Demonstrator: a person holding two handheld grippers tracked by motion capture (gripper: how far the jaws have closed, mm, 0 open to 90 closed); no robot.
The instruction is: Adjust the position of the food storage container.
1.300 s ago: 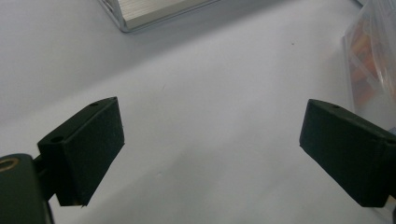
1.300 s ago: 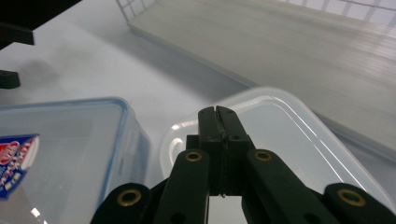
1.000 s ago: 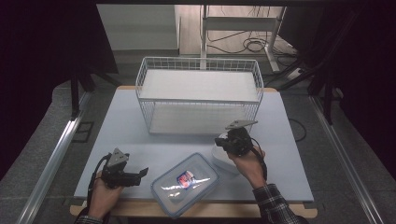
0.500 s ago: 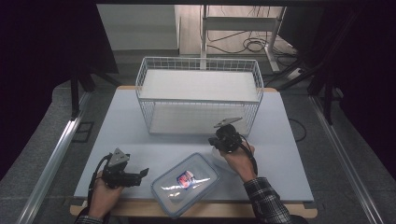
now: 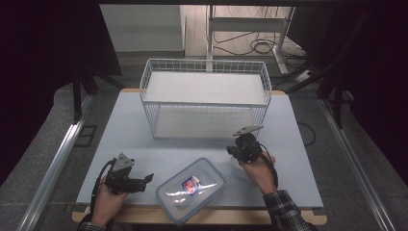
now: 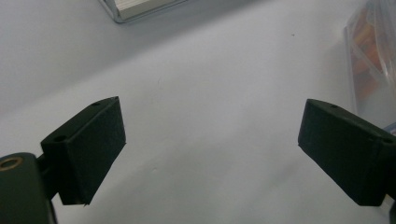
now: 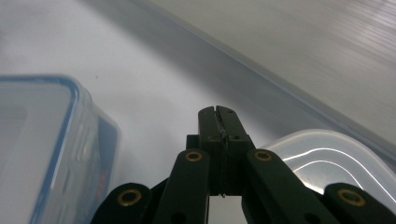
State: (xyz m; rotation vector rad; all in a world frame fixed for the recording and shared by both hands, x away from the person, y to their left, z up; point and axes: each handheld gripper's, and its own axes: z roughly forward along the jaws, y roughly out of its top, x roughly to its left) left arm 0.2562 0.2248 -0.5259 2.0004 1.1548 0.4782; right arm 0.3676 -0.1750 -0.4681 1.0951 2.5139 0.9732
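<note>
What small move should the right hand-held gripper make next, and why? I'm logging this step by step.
Probably open it. The right hand-held gripper has its jaws pressed together with nothing visible between them, above the clear lid and beside the blue-rimmed container. Shut jaws cannot take the lid's edge. The left hand-held gripper is already open over bare table.

The desk [image 5: 120, 130] was pale blue-grey with a wooden edge, standing on a grey floor [image 5: 43, 144]. Dark curtains [image 5: 48, 43] hung at the left and right. Beyond the far end stood a white frame [image 5: 250, 24] over tangled cables [image 5: 262, 47]. A metal rail [image 5: 53, 168] ran along the floor at the left, another at the right. Light fell from the far side.
</note>
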